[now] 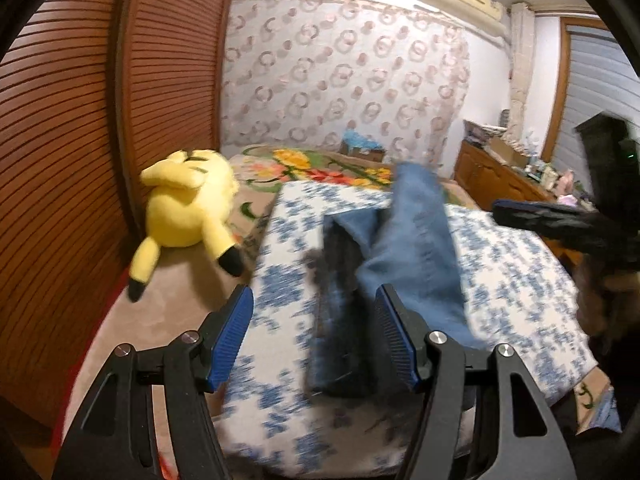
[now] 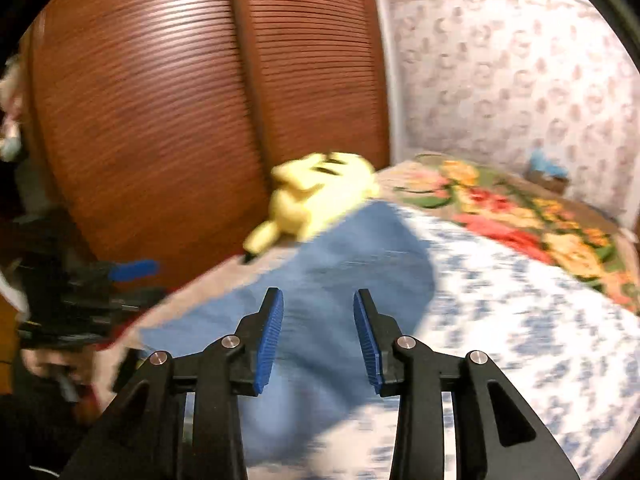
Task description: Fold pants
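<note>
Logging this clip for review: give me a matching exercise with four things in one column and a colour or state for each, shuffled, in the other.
Things:
1. plush toy
2. pants
3. closet doors
4. left hand-held gripper

Colour or state:
A. brown, slatted
B. open, holding nothing
C. yellow, lying on the bed
D. blue, lying on the patterned sheet

Pairs: 1-C, 2-D, 3-A, 4-B
</note>
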Demonstrator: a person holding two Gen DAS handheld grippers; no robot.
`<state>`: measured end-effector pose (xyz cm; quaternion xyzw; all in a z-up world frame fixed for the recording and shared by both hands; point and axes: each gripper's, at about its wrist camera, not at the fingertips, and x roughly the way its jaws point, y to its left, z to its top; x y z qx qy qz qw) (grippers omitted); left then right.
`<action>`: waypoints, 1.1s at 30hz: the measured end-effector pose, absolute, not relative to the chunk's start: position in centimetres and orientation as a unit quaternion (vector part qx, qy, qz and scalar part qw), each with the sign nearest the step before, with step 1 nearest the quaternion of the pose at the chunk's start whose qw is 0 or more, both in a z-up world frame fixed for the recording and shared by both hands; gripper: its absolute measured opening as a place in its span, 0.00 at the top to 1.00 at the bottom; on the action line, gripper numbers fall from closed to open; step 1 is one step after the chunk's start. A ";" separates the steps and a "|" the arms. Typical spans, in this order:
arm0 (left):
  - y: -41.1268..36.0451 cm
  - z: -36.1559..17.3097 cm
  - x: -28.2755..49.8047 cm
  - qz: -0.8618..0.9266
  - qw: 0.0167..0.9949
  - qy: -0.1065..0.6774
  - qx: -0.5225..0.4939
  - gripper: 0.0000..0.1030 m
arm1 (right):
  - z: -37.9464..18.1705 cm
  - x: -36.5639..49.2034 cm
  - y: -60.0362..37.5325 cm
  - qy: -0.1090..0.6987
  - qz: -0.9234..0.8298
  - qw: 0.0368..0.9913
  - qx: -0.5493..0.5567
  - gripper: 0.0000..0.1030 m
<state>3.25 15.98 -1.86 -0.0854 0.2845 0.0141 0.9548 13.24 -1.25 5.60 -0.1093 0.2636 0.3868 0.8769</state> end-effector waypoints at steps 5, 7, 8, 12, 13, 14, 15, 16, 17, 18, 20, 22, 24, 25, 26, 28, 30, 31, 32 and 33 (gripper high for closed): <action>13.3 -1.6 5.3 -0.015 0.953 0.293 -0.068 0.36 | 2.7 18.1 -0.5 0.292 0.340 0.885 -0.128 0.63; 12.7 -2.4 5.9 -0.019 0.949 0.309 -0.061 0.36 | 1.6 20.4 0.8 0.303 0.342 0.880 -0.128 0.63; 12.5 -2.8 5.9 -0.021 0.947 0.316 -0.059 0.36 | 1.3 21.1 1.2 0.306 0.345 0.878 -0.125 0.63; 13.0 -4.9 5.8 -0.012 0.935 0.349 -0.058 0.36 | 1.0 23.7 1.8 0.307 0.366 0.872 -0.109 0.63; 13.1 -5.4 5.7 -0.008 0.933 0.356 -0.057 0.36 | 0.9 24.3 2.6 0.305 0.371 0.870 -0.111 0.63; 13.3 -5.8 5.6 -0.005 0.930 0.362 -0.057 0.36 | 0.7 25.1 3.2 0.303 0.376 0.868 -0.114 0.63; 13.5 -6.3 5.5 -0.004 0.927 0.370 -0.058 0.37 | 0.3 26.0 4.1 0.303 0.381 0.866 -0.118 0.63; 13.6 -6.9 5.5 -0.003 0.924 0.377 -0.060 0.37 | -0.2 26.8 5.0 0.304 0.383 0.864 -0.122 0.63; 13.7 -7.3 5.5 -0.002 0.922 0.382 -0.062 0.37 | -0.6 27.1 6.1 0.305 0.385 0.861 -0.130 0.62; 14.0 -7.8 5.5 0.000 0.920 0.387 -0.067 0.37 | -1.2 28.3 6.6 0.306 0.386 0.859 -0.137 0.62; 14.2 -8.3 5.6 -0.002 0.918 0.388 -0.080 0.37 | -2.0 29.0 7.3 0.309 0.387 0.857 -0.142 0.61; 14.3 -8.5 5.7 -0.006 0.917 0.388 -0.090 0.37 | -2.0 29.6 6.9 0.318 0.384 0.857 -0.129 0.57; 14.2 -8.5 5.6 -0.008 0.918 0.386 -0.089 0.37 | -1.7 29.6 5.8 0.327 0.375 0.860 -0.117 0.44; 14.2 -8.4 5.6 -0.009 0.919 0.385 -0.089 0.37 | -1.3 29.2 5.2 0.330 0.373 0.860 -0.114 0.41; 14.3 -8.3 5.6 -0.009 0.919 0.384 -0.091 0.37 | -1.3 29.1 4.6 0.335 0.372 0.859 -0.110 0.36; 14.4 -8.1 5.6 -0.016 0.919 0.382 -0.098 0.44 | -1.6 28.5 3.4 0.351 0.372 0.853 -0.102 0.30; 14.4 -8.0 5.7 -0.031 0.917 0.384 -0.106 0.51 | -2.3 28.5 2.8 0.371 0.375 0.845 -0.087 0.27; 14.3 -8.0 5.7 -0.033 0.917 0.385 -0.104 0.55 | -2.8 28.7 2.7 0.382 0.380 0.839 -0.074 0.27; 14.3 -8.0 5.8 -0.036 0.916 0.385 -0.103 0.56 | -3.2 28.9 2.8 0.392 0.388 0.832 -0.064 0.27; 14.3 -8.0 5.8 -0.040 0.916 0.386 -0.106 0.59 | -3.4 29.1 3.0 0.398 0.395 0.826 -0.057 0.27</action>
